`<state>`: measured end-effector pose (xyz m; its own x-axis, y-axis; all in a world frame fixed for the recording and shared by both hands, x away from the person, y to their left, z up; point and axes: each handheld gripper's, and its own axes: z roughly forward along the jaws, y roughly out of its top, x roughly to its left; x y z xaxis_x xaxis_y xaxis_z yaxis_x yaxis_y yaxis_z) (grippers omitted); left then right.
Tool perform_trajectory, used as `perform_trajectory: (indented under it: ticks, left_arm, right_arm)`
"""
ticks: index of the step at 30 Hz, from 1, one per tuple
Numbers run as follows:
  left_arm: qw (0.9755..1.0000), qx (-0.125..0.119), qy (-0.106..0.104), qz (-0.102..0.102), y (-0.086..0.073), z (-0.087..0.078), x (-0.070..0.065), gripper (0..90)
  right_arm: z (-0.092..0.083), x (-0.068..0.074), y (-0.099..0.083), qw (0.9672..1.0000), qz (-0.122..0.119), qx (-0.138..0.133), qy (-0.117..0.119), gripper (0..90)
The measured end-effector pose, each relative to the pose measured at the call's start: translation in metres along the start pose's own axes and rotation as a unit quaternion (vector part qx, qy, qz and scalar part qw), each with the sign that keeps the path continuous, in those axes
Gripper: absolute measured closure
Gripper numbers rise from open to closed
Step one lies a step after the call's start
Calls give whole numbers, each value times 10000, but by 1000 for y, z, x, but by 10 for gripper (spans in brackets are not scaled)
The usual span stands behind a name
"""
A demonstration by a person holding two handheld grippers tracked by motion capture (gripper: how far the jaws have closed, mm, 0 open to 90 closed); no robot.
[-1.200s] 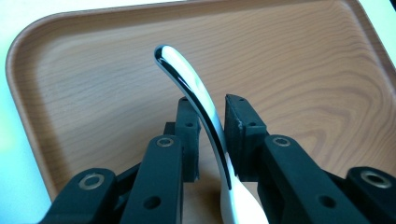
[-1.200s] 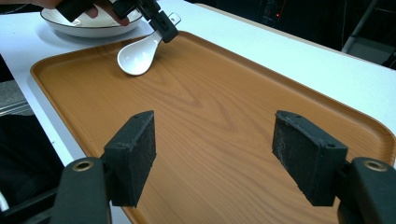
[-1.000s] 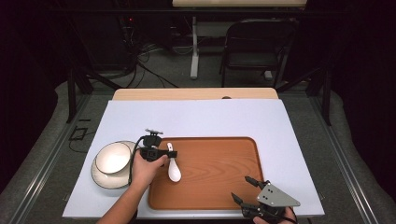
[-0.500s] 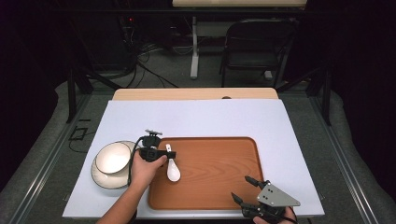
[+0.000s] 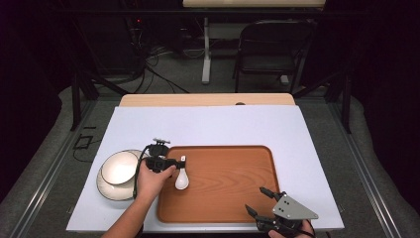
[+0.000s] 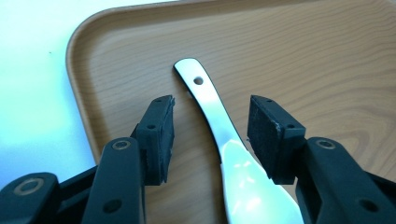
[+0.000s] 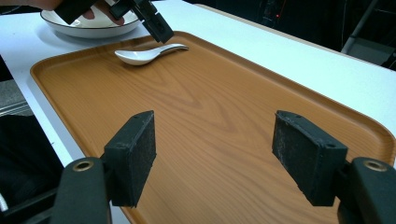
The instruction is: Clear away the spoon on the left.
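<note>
overhead light fell bright on white table cover [image 5: 213, 126] and wooden tray [image 5: 233, 183]; room behind stayed near black. high view was soft, low in detail. spoon [image 6: 243, 177] showed strong white glare in left gripper view, its near bowl blurred. shadows under things were faint, short. right gripper view was sharp mid-frame, background dim.

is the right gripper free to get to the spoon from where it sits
Probably yes. The right gripper waits open at the tray's near right corner, with bare wood between it and the spoon. The left gripper, jaws just opened around the handle, crowds that end.
</note>
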<state>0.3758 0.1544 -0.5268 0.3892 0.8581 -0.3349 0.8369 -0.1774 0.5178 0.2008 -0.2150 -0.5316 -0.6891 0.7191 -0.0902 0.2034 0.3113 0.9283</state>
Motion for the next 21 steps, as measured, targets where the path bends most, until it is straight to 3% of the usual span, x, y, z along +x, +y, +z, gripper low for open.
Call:
perform_trajectory:
  ticks: [10,21]
  left_arm:
    - [9984,-343,247,377,1,-29,-7,499]
    - [9947,-783,422,518,-5,-75,-1,473]
  right_arm:
    - [0,0,0,10000,1,3,-8,301]
    - [1,1,0,10000,-8,11,5,301]
